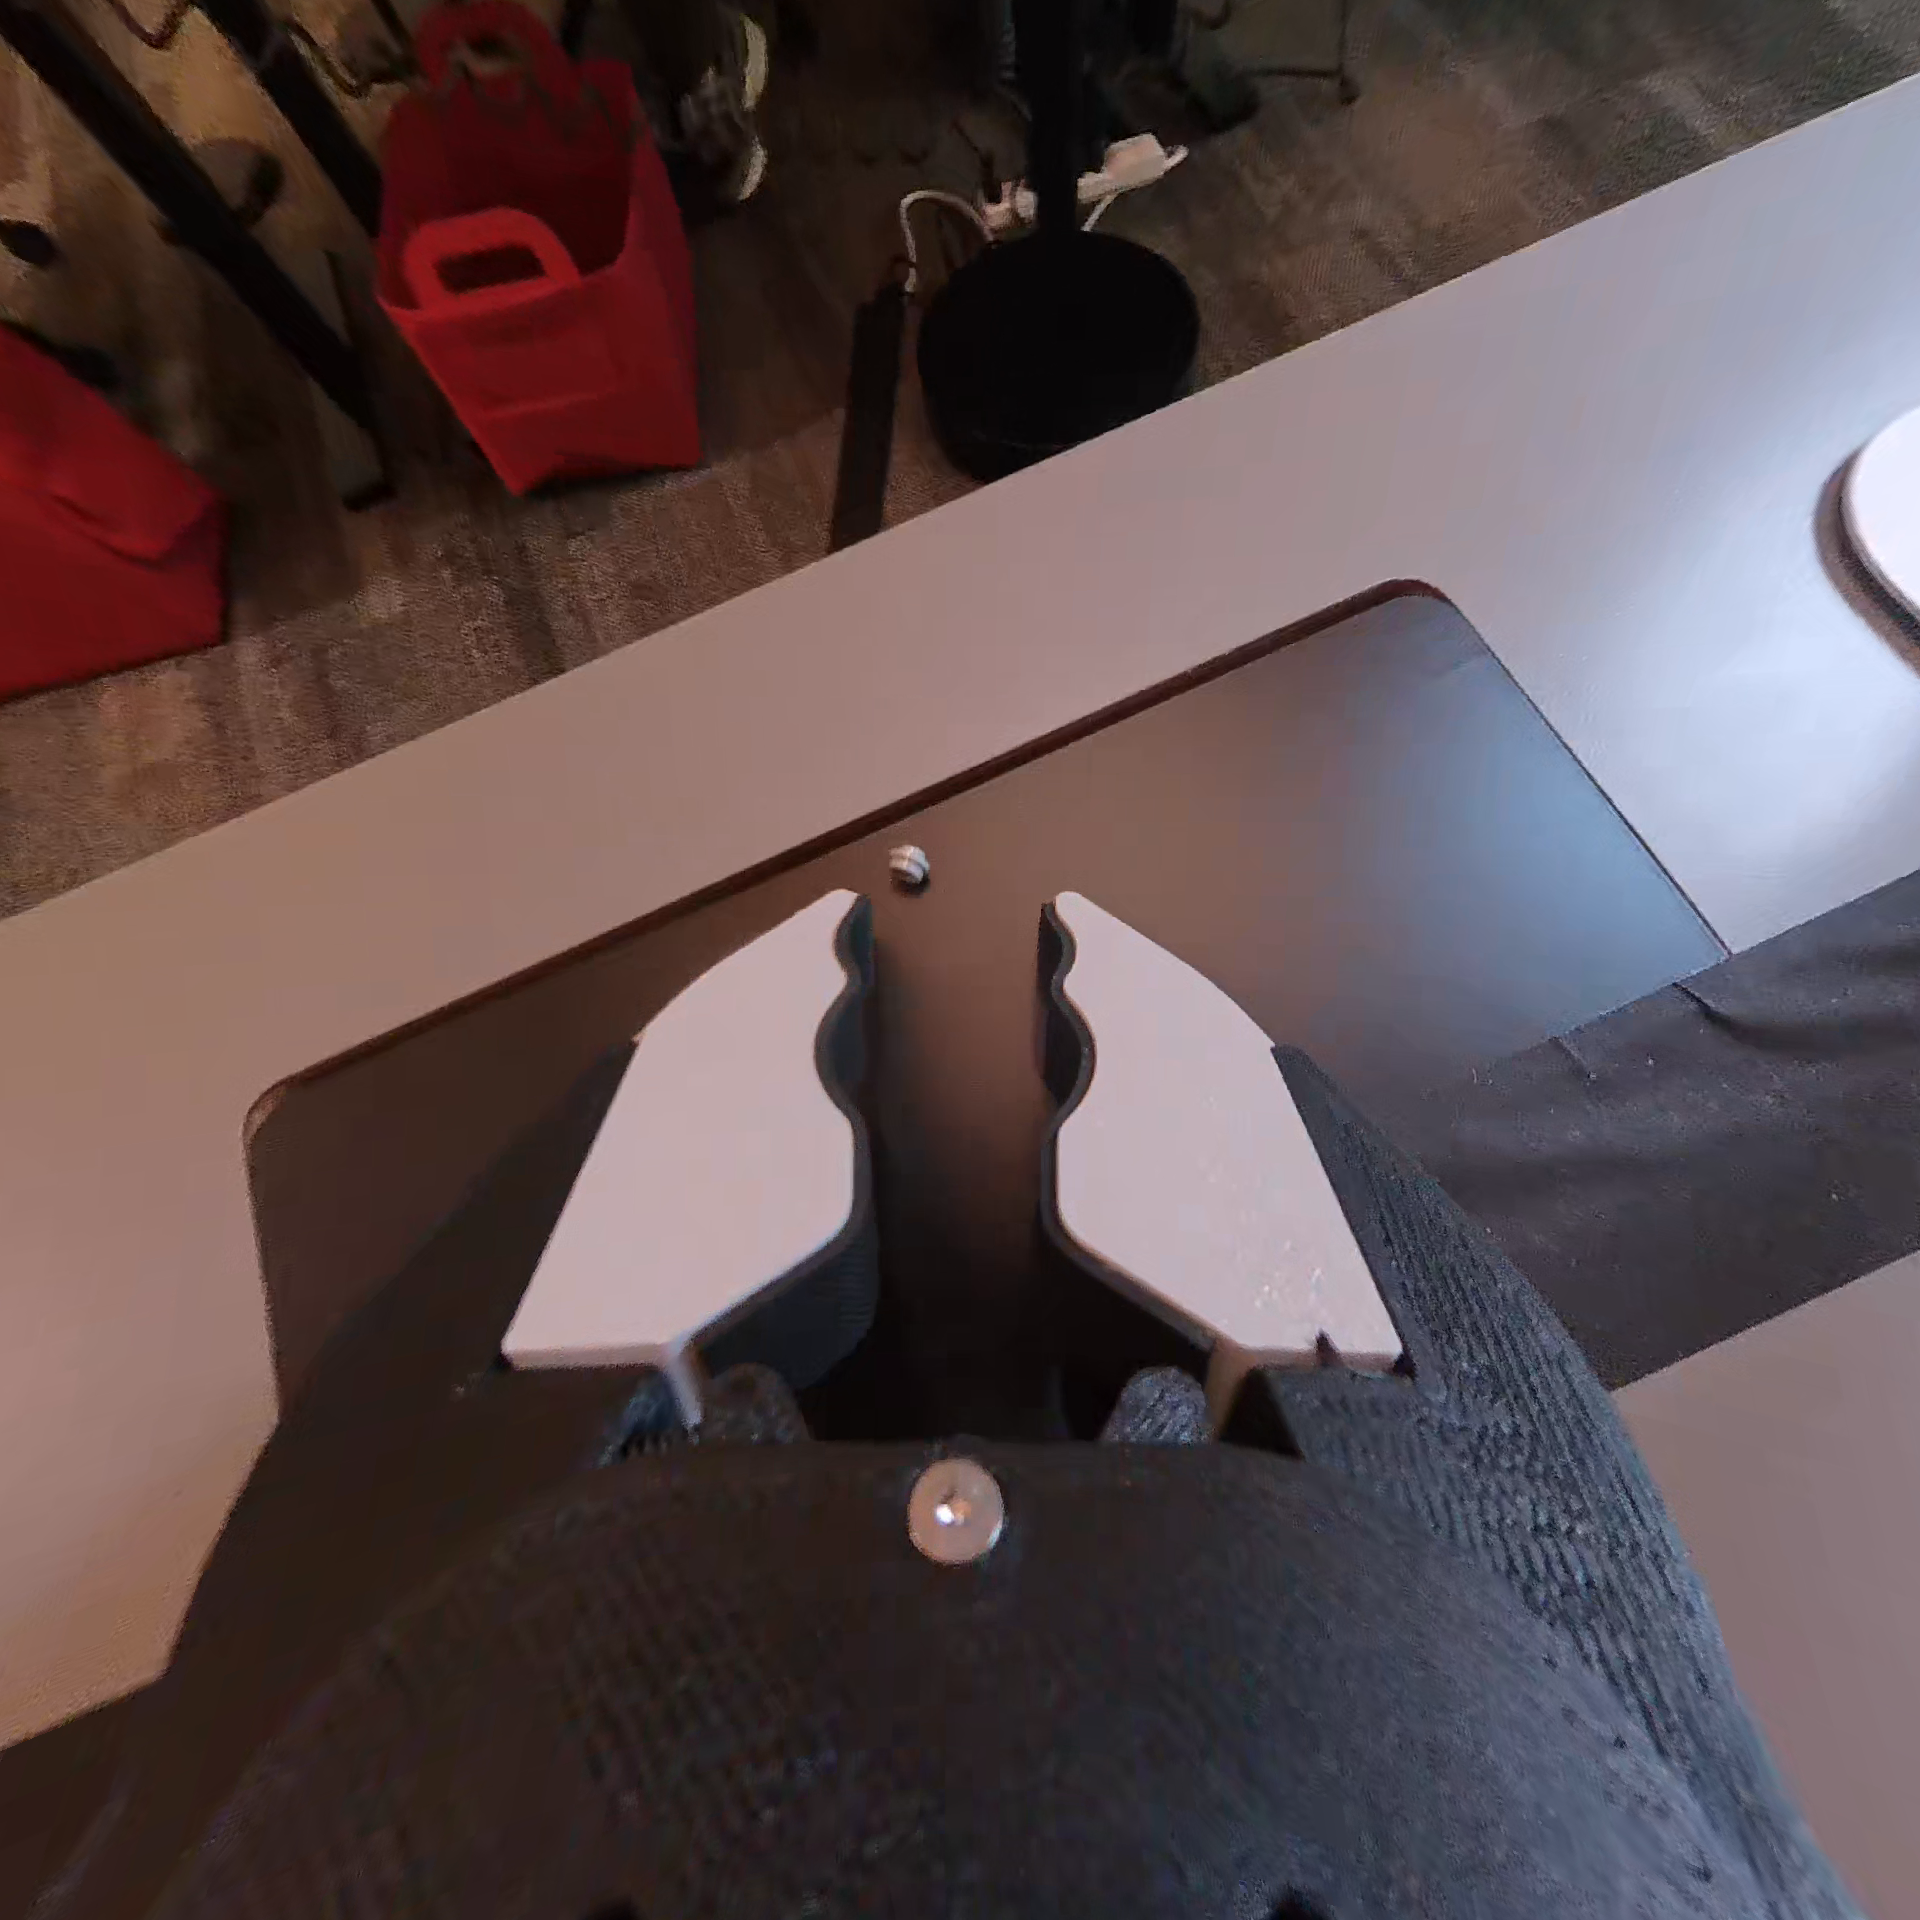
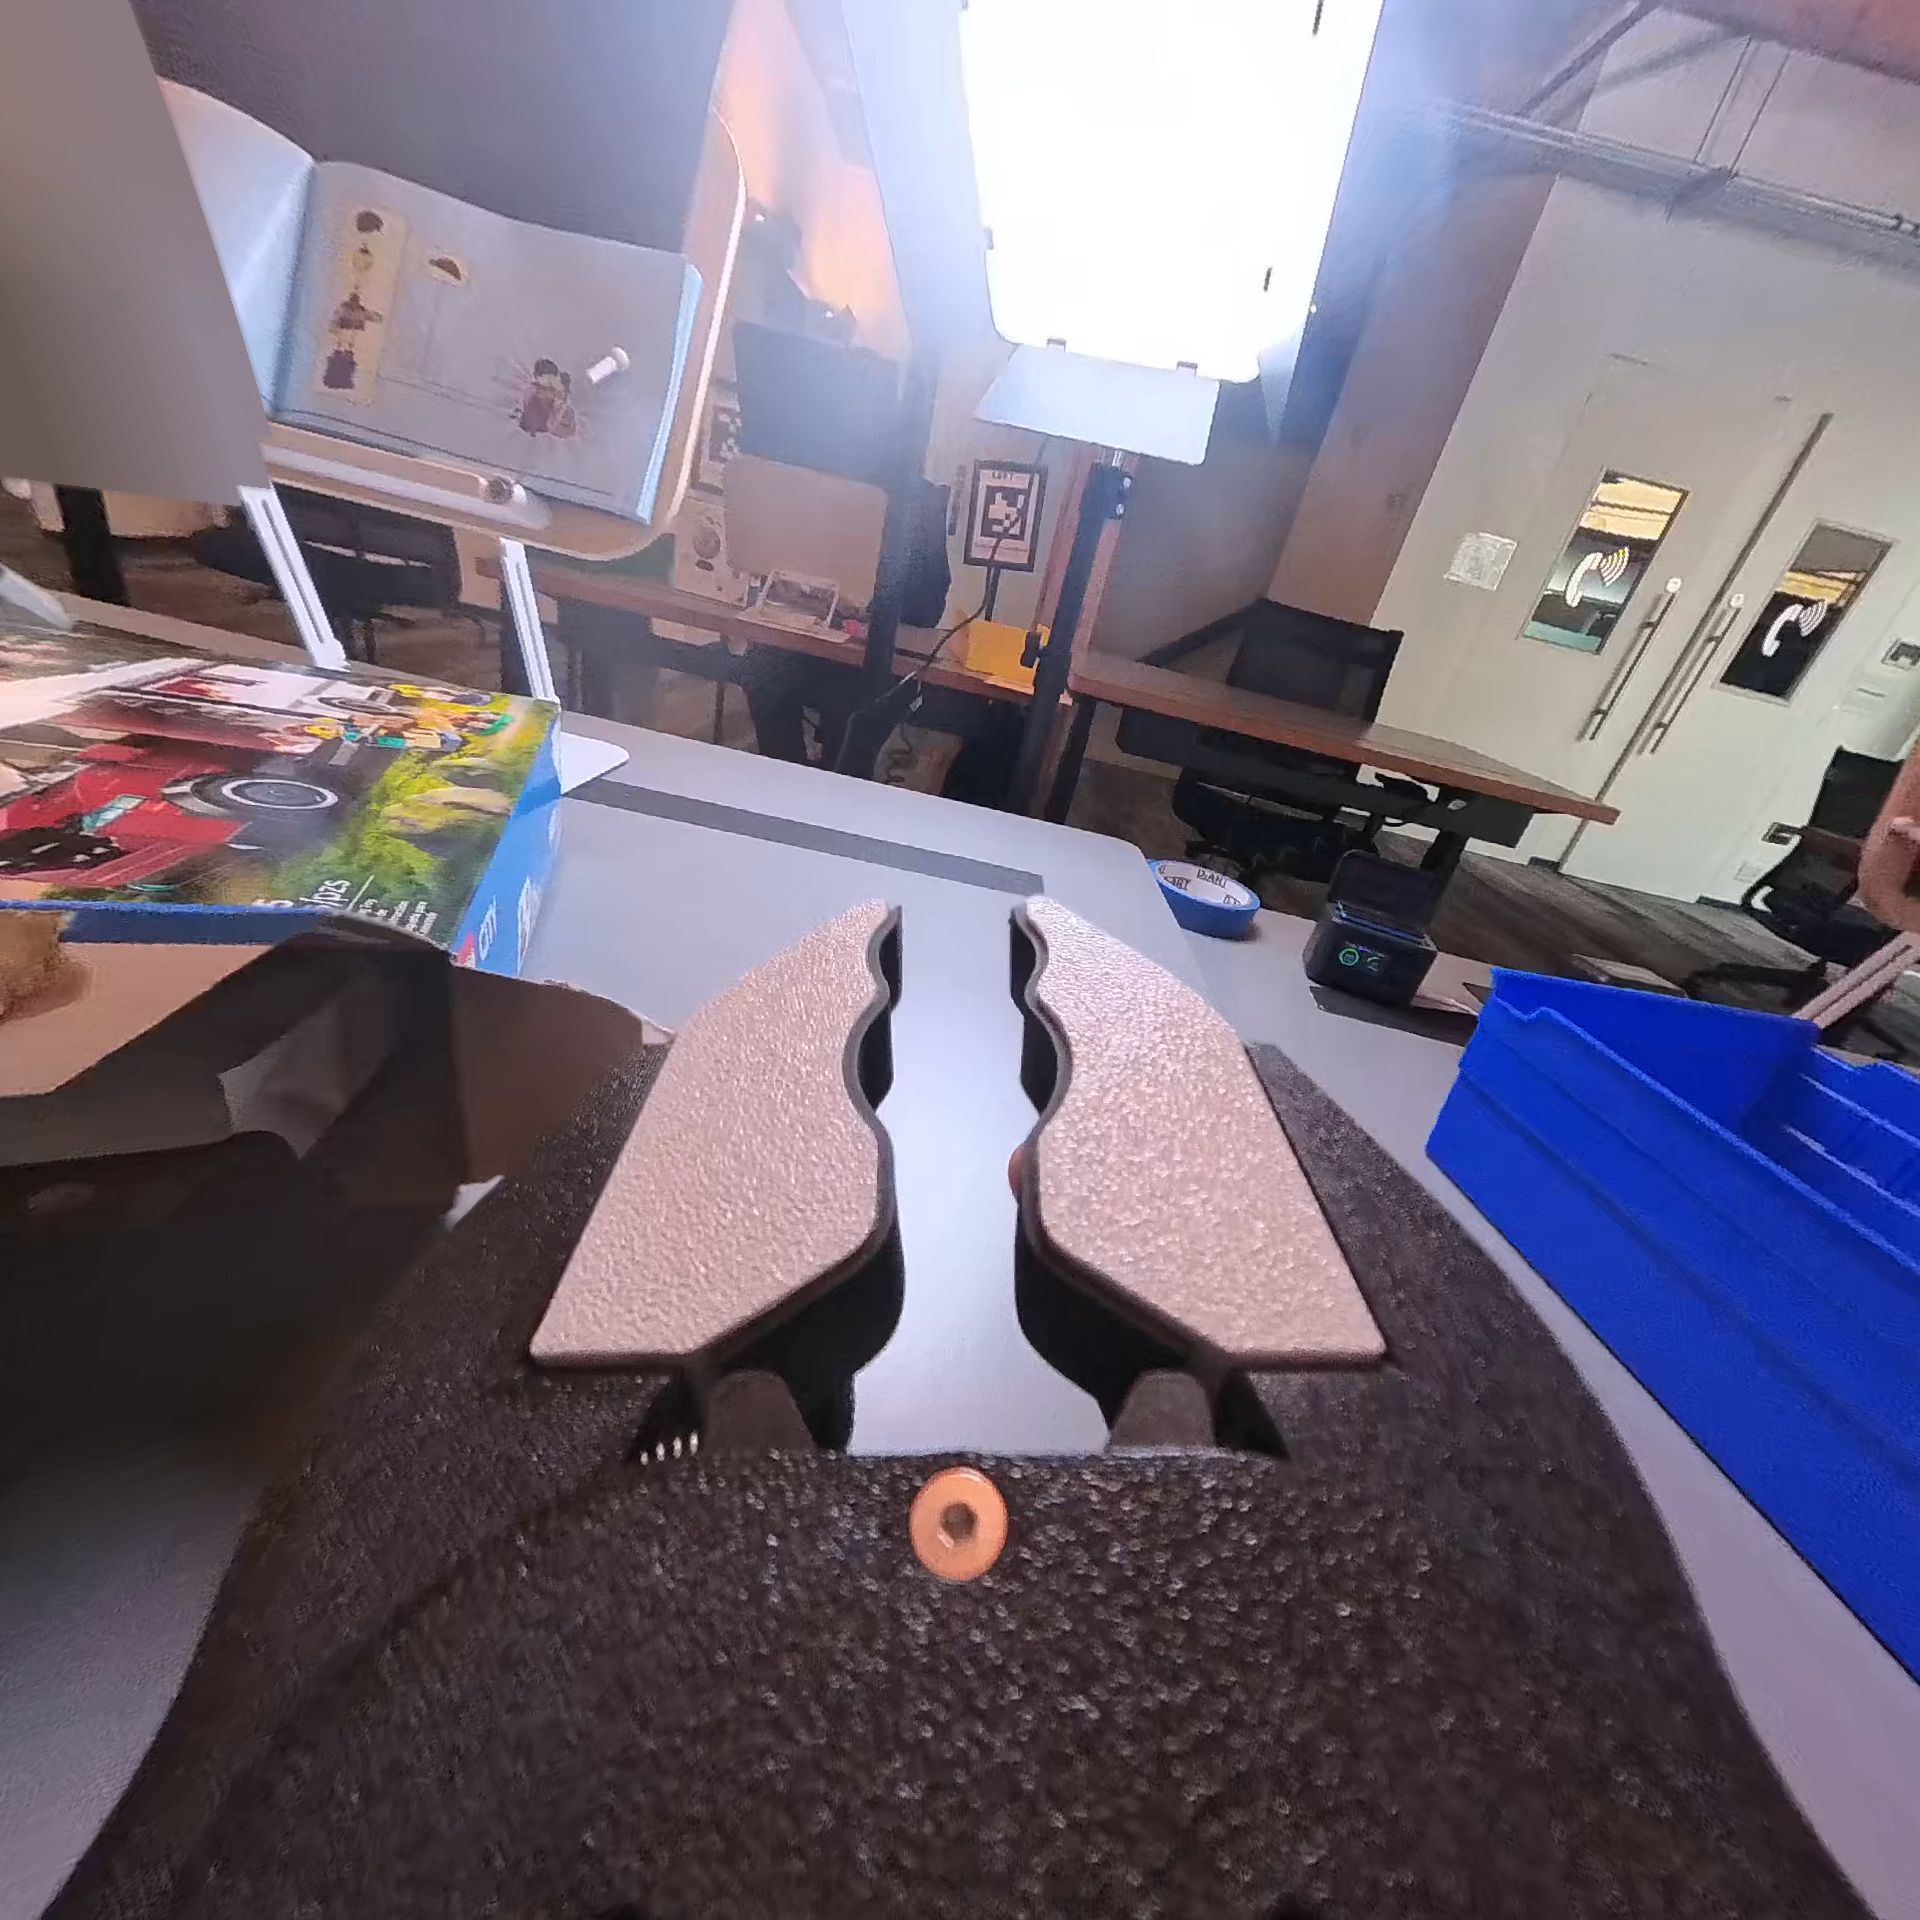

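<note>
My left gripper (image 1: 956,909) is open and holds nothing; it hovers over a dark mat (image 1: 1299,852) on a grey table (image 1: 727,707). A small grey ridged piece (image 1: 906,865) lies on the mat just beyond the left fingertip, near the mat's far edge, and neither pad touches it. My right gripper (image 2: 956,914) stands with its fingers apart above the mat (image 2: 727,914), and the mat shows through the gap. A small reddish spot (image 2: 1015,1169) shows at the inner edge of its right finger; I cannot tell what it is.
A colourful toy box (image 2: 312,810) and an open cardboard box (image 2: 260,1091) are at the left. A blue bin (image 2: 1714,1195), a blue tape roll (image 2: 1205,899) and a small black case (image 2: 1371,935) are at the right. An open booklet (image 2: 468,343) stands behind. Red bags (image 1: 540,312) stand on the floor. The tips of one gripper are about 80 centimeters away from the tips of the other.
</note>
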Motion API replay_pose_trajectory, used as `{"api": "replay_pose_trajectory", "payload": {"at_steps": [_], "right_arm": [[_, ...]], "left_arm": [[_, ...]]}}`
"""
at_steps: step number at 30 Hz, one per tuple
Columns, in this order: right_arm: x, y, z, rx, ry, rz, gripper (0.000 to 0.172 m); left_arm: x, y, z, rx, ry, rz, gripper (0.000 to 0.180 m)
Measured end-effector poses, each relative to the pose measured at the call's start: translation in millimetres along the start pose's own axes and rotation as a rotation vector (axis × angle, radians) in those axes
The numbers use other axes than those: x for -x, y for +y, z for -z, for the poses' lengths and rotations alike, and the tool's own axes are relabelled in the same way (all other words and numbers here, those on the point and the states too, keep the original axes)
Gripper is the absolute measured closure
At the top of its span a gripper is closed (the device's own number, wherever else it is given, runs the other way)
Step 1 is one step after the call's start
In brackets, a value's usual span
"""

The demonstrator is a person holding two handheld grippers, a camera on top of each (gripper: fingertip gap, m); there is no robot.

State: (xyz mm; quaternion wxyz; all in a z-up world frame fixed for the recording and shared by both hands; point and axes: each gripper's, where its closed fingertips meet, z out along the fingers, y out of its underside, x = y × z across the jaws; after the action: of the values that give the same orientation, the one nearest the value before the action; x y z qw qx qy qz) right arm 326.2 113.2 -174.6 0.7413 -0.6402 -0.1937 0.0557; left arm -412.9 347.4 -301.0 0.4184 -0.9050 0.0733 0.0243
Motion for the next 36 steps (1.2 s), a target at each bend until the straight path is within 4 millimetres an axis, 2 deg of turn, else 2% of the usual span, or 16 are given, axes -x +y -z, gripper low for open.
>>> {"api": "replay_pose_trajectory", "payload": {"at_steps": [6,9,14,19,22,25,27,28,31,33,36], "right_arm": [[-4.6,7.9,-5.5,0.038,0.018,-0.014,0.152],[-3.4,11.0,-7.8,0.054,0.016,-0.012,0.152],[-2.5,10.3,-7.2,0.054,0.018,0.005,0.152],[-4.0,7.9,-4.5,0.04,0.02,-0.012,0.152],[-2.9,6.2,-2.9,0.031,0.02,-0.018,0.152],[1.4,3.4,-1.3,0.019,0.003,-0.015,0.152],[6.2,-0.2,0.4,0.003,-0.013,0.002,0.152],[9.3,-2.5,1.3,-0.006,-0.022,0.018,0.152],[28.7,-14.3,1.2,-0.049,-0.09,0.071,0.152],[50.1,-31.0,-0.7,-0.091,-0.17,0.113,0.151],[102.5,-68.7,2.2,-0.159,-0.376,0.185,0.15]], "left_arm": [[4.6,-3.8,-11.1,0.033,0.074,0.039,0.148],[7.3,-4.1,-13.0,0.057,0.08,0.067,0.155],[4.0,-2.3,-11.2,0.082,0.079,0.052,0.171],[4.9,-0.6,-9.7,0.126,0.049,0.048,0.173],[7.3,3.3,2.2,0.176,0.02,-0.001,0.173],[3.7,-18.8,42.3,0.134,0.068,-0.021,0.173],[-18.6,-44.0,84.9,0.056,0.178,-0.057,0.173],[-37.4,-56.2,109.2,0.01,0.249,-0.075,0.173],[-105.8,-83.7,187.0,-0.108,0.398,-0.206,0.173],[-168.8,-92.7,243.2,-0.204,0.53,-0.297,0.173],[-273.7,-78.3,322.4,-0.351,0.743,-0.442,0.173]]}}
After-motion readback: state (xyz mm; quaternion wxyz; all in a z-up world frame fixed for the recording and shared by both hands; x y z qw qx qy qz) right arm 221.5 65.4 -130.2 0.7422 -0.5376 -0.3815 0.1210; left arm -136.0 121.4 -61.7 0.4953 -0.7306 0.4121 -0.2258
